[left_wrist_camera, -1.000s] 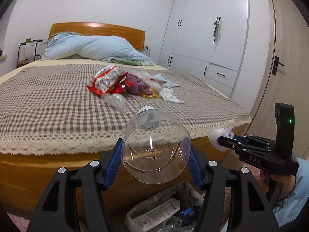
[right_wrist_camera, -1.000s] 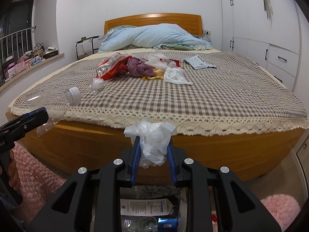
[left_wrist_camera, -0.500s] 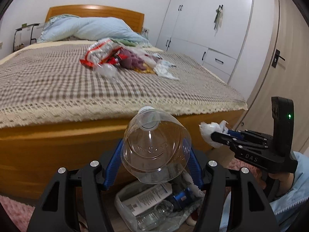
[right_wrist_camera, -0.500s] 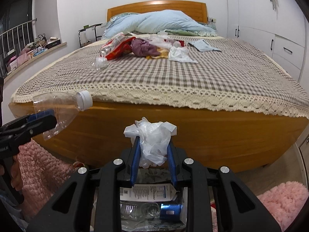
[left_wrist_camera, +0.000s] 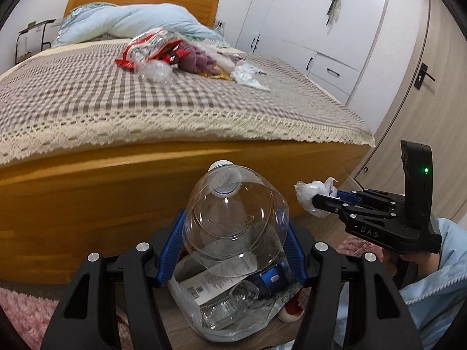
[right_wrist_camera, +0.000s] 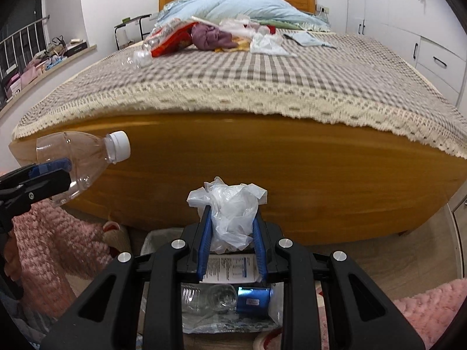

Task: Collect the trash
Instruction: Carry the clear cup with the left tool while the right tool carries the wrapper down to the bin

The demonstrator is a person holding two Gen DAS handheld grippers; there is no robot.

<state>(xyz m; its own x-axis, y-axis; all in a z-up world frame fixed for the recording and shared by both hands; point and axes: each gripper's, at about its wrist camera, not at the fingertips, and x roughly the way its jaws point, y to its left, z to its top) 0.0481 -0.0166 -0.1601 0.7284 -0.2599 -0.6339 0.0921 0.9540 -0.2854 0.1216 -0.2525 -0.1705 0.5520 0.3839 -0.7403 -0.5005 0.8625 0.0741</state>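
Blue pads: both grippers carry them, and each pair is pinching trash.
Left gripper: jaws pressed on the sides of a clear bottle, which points away from the camera with its white cap toward the bed.
Right gripper: jaws narrow, clamped on a crumpled white bag that sticks up past the pads.
Bin: on the floor just below both grippers, lined with plastic; it holds a printed box, a clear bottle and a blue can.
Hand: grips the right gripper's handle, in a pale blue sleeve.
Bed: wooden frame right behind the bin, with a checked, lace-edged cover.
Pile: on the bed, well apart from the grippers; red wrapper, purple cloth, white plastic and an empty bottle.
Rugs: pink and fluffy, on either side of the bin.
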